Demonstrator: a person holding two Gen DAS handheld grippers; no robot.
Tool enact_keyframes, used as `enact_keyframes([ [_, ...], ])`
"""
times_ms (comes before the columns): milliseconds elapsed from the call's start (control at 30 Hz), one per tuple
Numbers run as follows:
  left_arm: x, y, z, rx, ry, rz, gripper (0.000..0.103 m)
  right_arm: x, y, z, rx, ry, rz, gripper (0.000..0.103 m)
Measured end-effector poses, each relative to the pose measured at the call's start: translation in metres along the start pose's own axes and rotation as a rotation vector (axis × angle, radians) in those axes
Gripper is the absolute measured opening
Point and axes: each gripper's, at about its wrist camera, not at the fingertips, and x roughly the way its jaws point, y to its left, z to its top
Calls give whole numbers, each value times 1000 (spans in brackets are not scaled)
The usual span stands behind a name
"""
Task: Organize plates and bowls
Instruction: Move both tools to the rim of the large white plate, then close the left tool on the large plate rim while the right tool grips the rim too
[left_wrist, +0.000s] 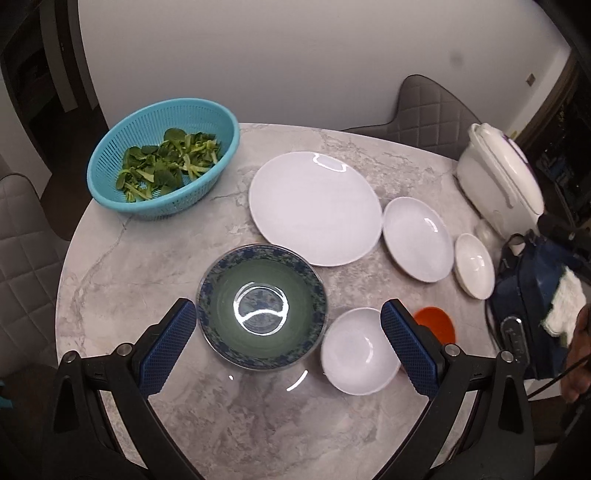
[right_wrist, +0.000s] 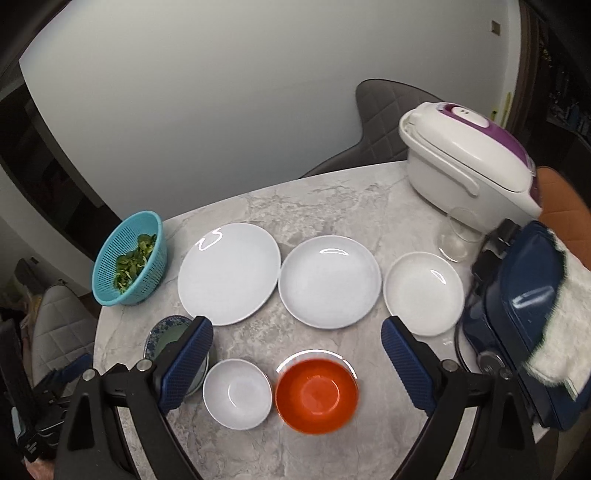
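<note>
Left gripper (left_wrist: 288, 325): jaws spread wide, empty, above patterned bowl (left_wrist: 262, 306).
Small white bowl (right_wrist: 237, 393), orange bowl (right_wrist: 317, 390): front row, close together; risk of knocking one while lifting the other.
Large plate (right_wrist: 229, 273), medium plate (right_wrist: 329, 281), small plate (right_wrist: 423, 293): back row, flat, glossy; likely slip from pads.
Right gripper (right_wrist: 297, 354): parted, holding nothing.
Clear glass (right_wrist: 458, 240): near small plate, easily toppled.

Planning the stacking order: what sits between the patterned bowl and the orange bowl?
A small white bowl sits between the patterned bowl and the orange bowl, seen best in the right wrist view.
</note>
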Motion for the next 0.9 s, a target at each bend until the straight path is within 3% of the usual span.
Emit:
enact_keyframes([
  [133,35,20,26,29,17,-18,99,48,-14,38,-41,15,176,95],
  [267,86,38,66,38,107,47,97,112,-18,83,-80,122,327,94],
  [300,99,43,75,35,113,58,92,128,-17,94,-89,151,386,94],
  [333,112,48,83,33,123,52,79,144,-15,103,-105,184,426,94],
  [367,124,52,90,30,139,36,73,161,-13,110,-123,222,452,93],
  [467,158,60,105,40,143,0,73,207,-5,127,-152,364,579,87],
  [533,184,65,111,57,181,15,68,238,-5,135,-151,433,619,84],
  [567,197,69,115,57,193,-6,59,250,-7,138,-143,453,634,80],
  [633,211,74,119,32,198,-58,53,274,-10,143,-115,490,647,73],
  [733,229,81,127,24,197,-94,53,311,-19,144,-81,542,654,65],
  [900,263,84,134,24,286,-131,51,338,-18,135,-94,619,673,59],
])
